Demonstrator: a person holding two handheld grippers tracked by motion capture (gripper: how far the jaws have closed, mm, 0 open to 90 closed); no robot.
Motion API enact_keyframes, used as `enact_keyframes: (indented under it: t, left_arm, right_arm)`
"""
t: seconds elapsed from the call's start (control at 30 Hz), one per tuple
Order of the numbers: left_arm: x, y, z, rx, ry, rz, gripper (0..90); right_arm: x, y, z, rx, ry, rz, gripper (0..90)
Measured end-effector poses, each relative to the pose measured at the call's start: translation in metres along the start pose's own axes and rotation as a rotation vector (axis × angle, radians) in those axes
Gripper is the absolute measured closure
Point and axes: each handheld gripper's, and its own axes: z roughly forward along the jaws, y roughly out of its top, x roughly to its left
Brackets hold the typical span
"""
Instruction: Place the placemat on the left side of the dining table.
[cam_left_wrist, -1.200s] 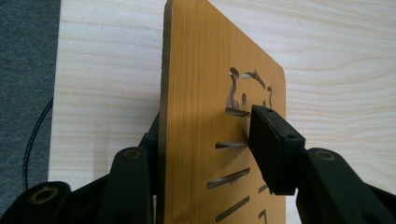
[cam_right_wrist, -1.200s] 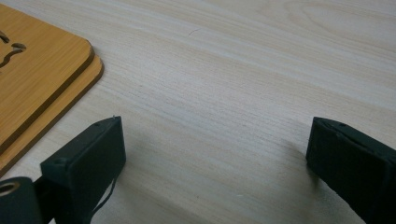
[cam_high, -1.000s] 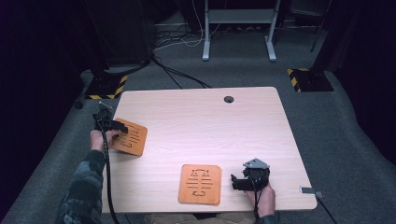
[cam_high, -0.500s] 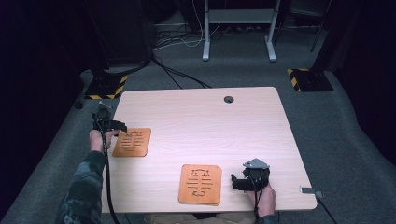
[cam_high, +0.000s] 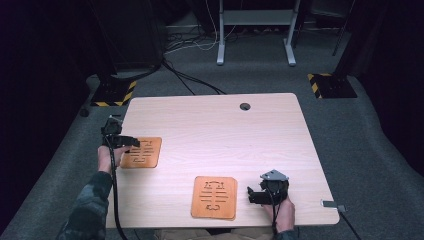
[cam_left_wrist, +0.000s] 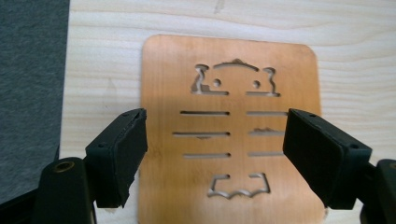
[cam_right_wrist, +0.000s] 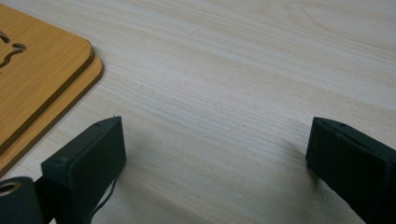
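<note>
In the high view, a light wooden bench (cam_high: 220, 130) carries two orange cut-out boards. One board (cam_high: 141, 152) lies flat near the bench's left edge, and the left gripper (cam_high: 126, 142) sits at that board's left side, held by a hand (cam_high: 106, 157) coming in over the left edge of the bench. A stack of boards (cam_high: 214, 197) lies near the front edge of the bench, and the right gripper (cam_high: 252, 195) rests just beside its right side, apart from it. In the left gripper view, the left gripper (cam_left_wrist: 215, 149) has just been opening; its jaws stand apart on either side of the board (cam_left_wrist: 229, 126), which lies flat on the bench between them, unclamped. In the right gripper view, the right gripper (cam_right_wrist: 217, 158) holds its jaws wide apart over bare bench (cam_right_wrist: 243, 93), with the corner of the stacked boards (cam_right_wrist: 37, 79) off to the left.
</note>
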Motion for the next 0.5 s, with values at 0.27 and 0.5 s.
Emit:
enact_keyframes:
  t: [0.27,0.5]
  left_arm:
    - [-0.016,-0.040,-0.016,-0.073,-0.025,0.093,16.2]
    - [-0.030,-0.086,-0.019,-0.123,-0.034,0.157,14.7]
  right_arm:
    - [0.000,0.000,0.000,0.001,0.001,-0.001,3.8]
    - [0.000,0.000,0.000,0.000,0.000,0.000,3.8]
